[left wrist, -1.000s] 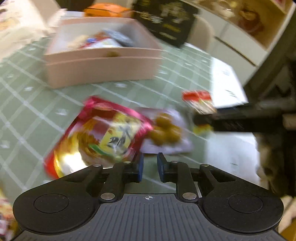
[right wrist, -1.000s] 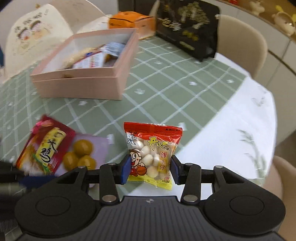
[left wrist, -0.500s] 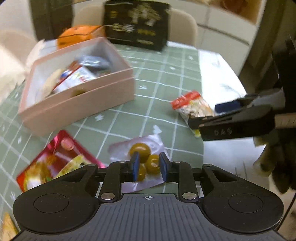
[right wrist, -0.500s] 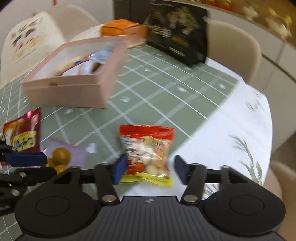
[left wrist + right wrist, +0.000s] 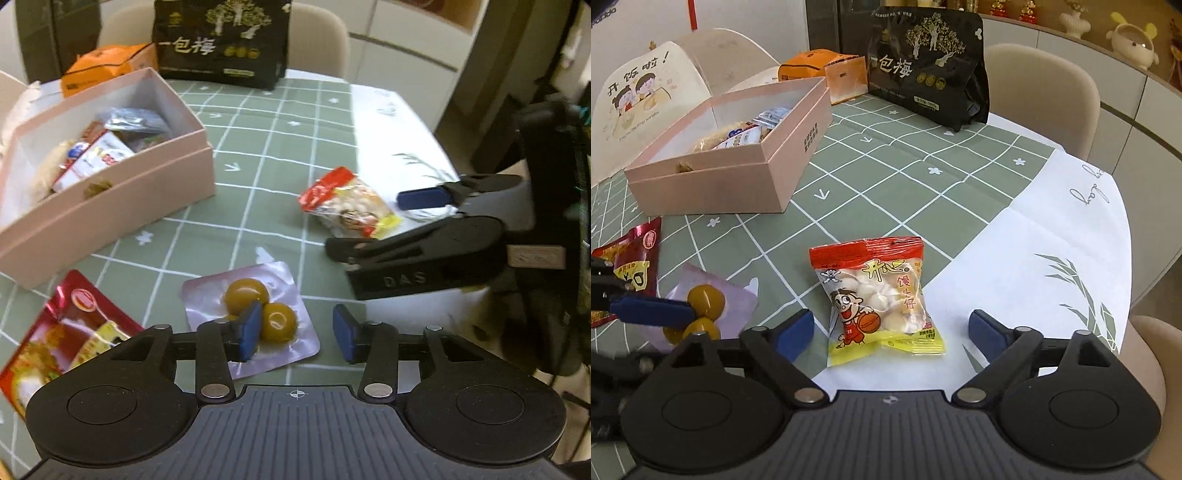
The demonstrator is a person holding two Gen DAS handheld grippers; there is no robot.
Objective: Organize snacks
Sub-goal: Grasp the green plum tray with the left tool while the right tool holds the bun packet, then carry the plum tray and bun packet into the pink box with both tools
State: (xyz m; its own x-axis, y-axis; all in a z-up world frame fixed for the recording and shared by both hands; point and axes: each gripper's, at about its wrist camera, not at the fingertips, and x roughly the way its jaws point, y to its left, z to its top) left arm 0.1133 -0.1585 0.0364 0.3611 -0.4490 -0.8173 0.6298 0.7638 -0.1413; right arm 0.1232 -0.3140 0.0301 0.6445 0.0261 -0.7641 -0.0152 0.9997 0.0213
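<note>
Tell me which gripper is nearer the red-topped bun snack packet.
Right. The right gripper straddles the packet, fingers open either side; the left gripper hangs over the yellow-ball pouch beside it.

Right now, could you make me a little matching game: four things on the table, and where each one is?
Things:
1. bun packet
2. egg pouch
3. black bag
4. red packet

Places:
A. standing at the table's far edge
B. between the right gripper's open jaws
C. under the left gripper
D. in front of the pink box

Pairs: 1-B, 2-C, 3-A, 4-D
</note>
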